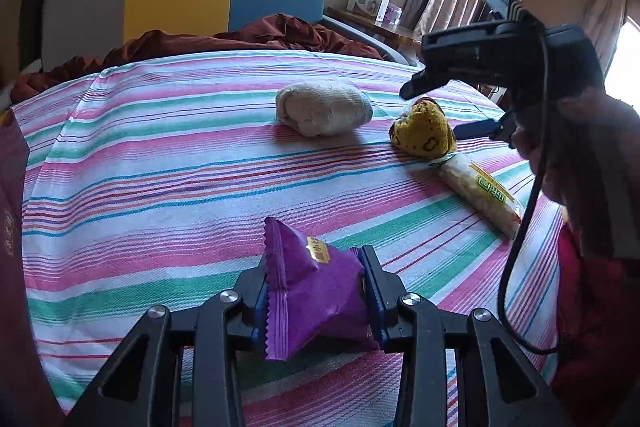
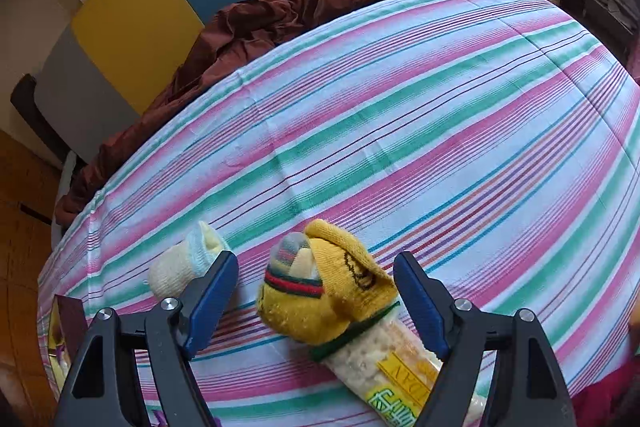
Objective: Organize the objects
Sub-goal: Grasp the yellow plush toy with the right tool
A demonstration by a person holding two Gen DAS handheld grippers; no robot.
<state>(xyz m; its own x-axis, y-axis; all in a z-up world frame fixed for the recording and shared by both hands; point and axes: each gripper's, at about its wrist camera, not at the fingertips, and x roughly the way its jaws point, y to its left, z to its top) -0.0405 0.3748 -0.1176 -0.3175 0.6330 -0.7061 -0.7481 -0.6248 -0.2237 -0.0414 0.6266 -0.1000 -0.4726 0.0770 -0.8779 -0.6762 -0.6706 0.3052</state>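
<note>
Striped cotton sheeting (image 2: 400, 131) is being used as the work surface. A purple snack packet (image 1: 316, 291), low in the left view, is being gripped by the left gripper (image 1: 316, 301). The yellow rolled sock (image 2: 332, 291) is being straddled, untouched, by the right gripper (image 2: 316, 301), its jaws spread. The cracker packet (image 2: 384, 367) beneath could be snagged too. Its green lettering cannot be read.

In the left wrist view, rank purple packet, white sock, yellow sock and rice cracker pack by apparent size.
1. purple packet, though nearest the camera
2. white sock
3. rice cracker pack and yellow sock, too alike to rank
</note>
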